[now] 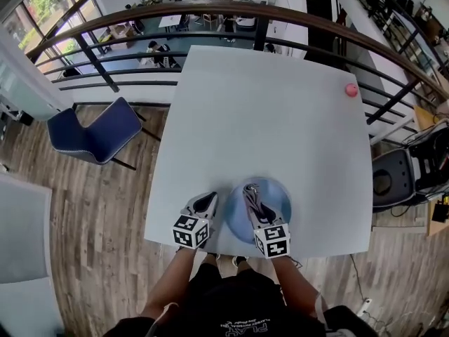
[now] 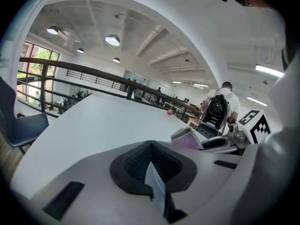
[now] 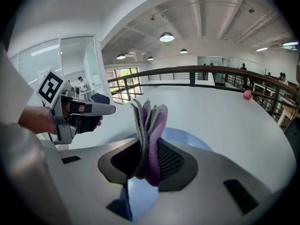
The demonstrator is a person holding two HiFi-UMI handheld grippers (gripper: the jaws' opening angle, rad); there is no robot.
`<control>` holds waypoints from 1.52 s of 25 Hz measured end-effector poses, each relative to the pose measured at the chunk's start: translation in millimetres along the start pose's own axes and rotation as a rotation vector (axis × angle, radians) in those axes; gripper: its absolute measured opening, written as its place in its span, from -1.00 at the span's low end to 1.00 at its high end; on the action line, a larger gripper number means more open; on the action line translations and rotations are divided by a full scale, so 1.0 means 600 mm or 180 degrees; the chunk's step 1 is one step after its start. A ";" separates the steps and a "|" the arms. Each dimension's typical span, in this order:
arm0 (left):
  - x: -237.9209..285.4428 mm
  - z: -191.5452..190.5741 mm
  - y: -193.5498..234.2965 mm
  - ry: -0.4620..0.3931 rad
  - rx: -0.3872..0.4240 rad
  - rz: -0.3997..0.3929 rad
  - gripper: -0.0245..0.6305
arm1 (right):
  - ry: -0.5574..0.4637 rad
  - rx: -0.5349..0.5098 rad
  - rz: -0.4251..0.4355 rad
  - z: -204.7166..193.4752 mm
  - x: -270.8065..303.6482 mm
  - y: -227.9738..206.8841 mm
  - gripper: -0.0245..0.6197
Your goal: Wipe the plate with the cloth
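Note:
A round blue plate (image 1: 278,192) lies on the white table (image 1: 266,125) near its front edge; its rim also shows in the right gripper view (image 3: 183,137). My right gripper (image 1: 250,190) hovers over the plate's left half, shut on a folded grey-and-purple cloth (image 3: 151,121) that sticks up from its jaws (image 1: 250,192). My left gripper (image 1: 208,201) sits just left of the plate, apart from it, with its jaws shut and nothing between them (image 2: 151,148). From the left gripper view the cloth (image 2: 187,138) shows at the right.
A small pink ball (image 1: 351,90) rests near the table's far right edge. A blue chair (image 1: 98,132) stands to the left on the wooden floor. A curved railing (image 1: 210,12) runs behind the table. A dark backpack (image 1: 393,181) lies to the right.

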State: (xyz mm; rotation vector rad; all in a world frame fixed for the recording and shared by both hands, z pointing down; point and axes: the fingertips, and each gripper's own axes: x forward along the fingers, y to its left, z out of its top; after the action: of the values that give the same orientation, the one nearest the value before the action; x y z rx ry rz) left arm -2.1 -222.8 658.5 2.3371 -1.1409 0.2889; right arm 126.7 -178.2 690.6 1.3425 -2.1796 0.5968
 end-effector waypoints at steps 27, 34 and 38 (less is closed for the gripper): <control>-0.006 -0.070 0.029 0.0341 -0.0196 0.0025 -0.89 | 0.0723 -0.0068 0.0069 -0.051 0.088 0.024 -0.58; 0.002 -0.074 0.019 0.0374 -0.0087 -0.0009 -0.89 | 0.0725 0.0011 -0.0069 -0.056 0.087 -0.007 -0.58; 0.008 -0.074 0.006 0.0391 -0.0058 -0.0066 -0.89 | 0.0747 0.0020 -0.0181 -0.063 0.074 -0.033 -0.58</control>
State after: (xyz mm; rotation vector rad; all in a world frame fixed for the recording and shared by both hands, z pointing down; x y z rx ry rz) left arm -0.3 -203.9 699.3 2.2801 -1.0556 0.4069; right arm 134.5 -193.7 749.4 1.2644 -1.9469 0.7021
